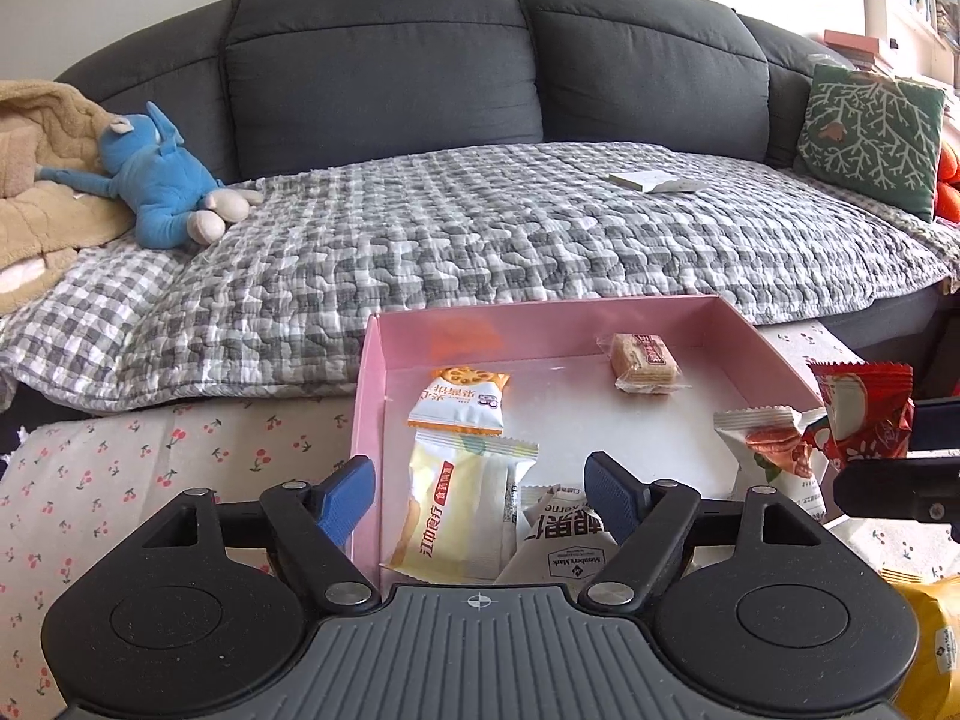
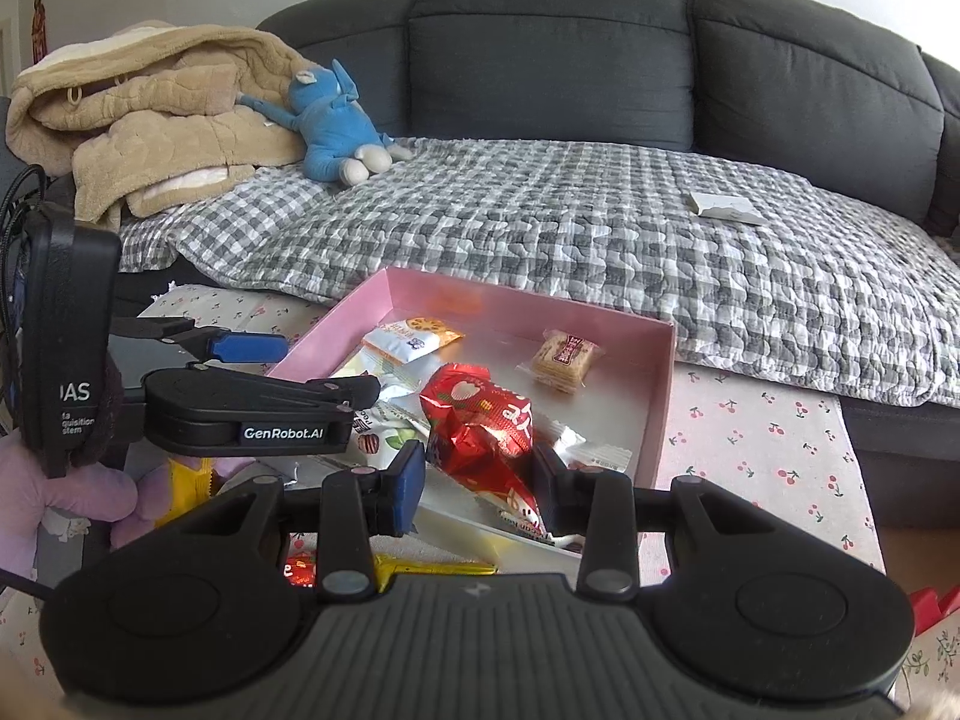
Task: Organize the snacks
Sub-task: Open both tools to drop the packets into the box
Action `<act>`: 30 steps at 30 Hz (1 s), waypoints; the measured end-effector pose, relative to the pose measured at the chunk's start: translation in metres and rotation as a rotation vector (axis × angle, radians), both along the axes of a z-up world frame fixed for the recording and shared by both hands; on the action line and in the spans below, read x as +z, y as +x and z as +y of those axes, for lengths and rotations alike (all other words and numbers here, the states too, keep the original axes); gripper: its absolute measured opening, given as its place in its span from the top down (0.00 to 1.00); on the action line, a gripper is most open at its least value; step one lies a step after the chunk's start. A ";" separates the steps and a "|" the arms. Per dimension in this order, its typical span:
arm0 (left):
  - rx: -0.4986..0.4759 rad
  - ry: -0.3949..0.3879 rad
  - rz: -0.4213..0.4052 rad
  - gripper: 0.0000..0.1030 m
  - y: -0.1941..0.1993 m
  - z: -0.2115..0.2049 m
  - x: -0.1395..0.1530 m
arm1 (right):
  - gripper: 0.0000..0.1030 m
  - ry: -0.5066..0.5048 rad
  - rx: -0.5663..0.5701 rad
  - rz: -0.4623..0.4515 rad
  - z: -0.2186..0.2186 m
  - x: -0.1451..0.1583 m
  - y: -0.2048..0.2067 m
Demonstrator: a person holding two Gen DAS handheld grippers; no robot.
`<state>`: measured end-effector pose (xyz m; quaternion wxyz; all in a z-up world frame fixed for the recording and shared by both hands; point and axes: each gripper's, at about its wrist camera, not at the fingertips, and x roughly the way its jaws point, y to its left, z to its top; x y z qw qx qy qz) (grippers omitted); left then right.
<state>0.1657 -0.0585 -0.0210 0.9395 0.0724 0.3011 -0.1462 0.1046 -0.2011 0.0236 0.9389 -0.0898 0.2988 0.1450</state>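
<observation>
Over the pink box (image 1: 744, 324), left tongs (image 1: 480, 495) gape empty; at three o'clock, right tongs (image 2: 477, 480) pinch a red packet (image 2: 480, 420).

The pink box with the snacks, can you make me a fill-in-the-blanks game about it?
1. The right hand-held gripper is closed on a shiny ____ snack packet.
2. The wafer biscuit lies in the pink box in a ____ wrapper.
3. The left hand-held gripper is ____, with nothing pinched between its blue pads.
4. On the sofa lies a soft toy coloured ____.

Missing words: red; clear; open; blue
</observation>
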 end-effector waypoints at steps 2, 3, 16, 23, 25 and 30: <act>-0.025 0.023 0.003 0.21 -0.004 -0.001 0.002 | 0.66 0.001 -0.017 0.005 -0.001 -0.001 0.005; -0.037 0.034 0.001 0.21 -0.006 -0.001 0.003 | 0.66 -0.002 -0.023 0.007 -0.001 -0.001 0.008; -0.117 0.046 0.004 0.21 -0.015 0.011 0.011 | 0.66 0.017 -0.088 0.057 0.014 -0.003 0.068; -0.110 0.049 0.017 0.21 -0.012 0.014 0.008 | 0.66 0.052 -0.140 0.086 0.020 -0.007 0.096; -0.106 0.046 0.021 0.21 -0.011 0.015 0.007 | 0.65 0.064 -0.153 0.093 0.020 -0.008 0.100; -0.102 0.042 0.024 0.21 -0.010 0.017 0.008 | 0.36 0.085 -0.184 0.071 0.019 -0.007 0.100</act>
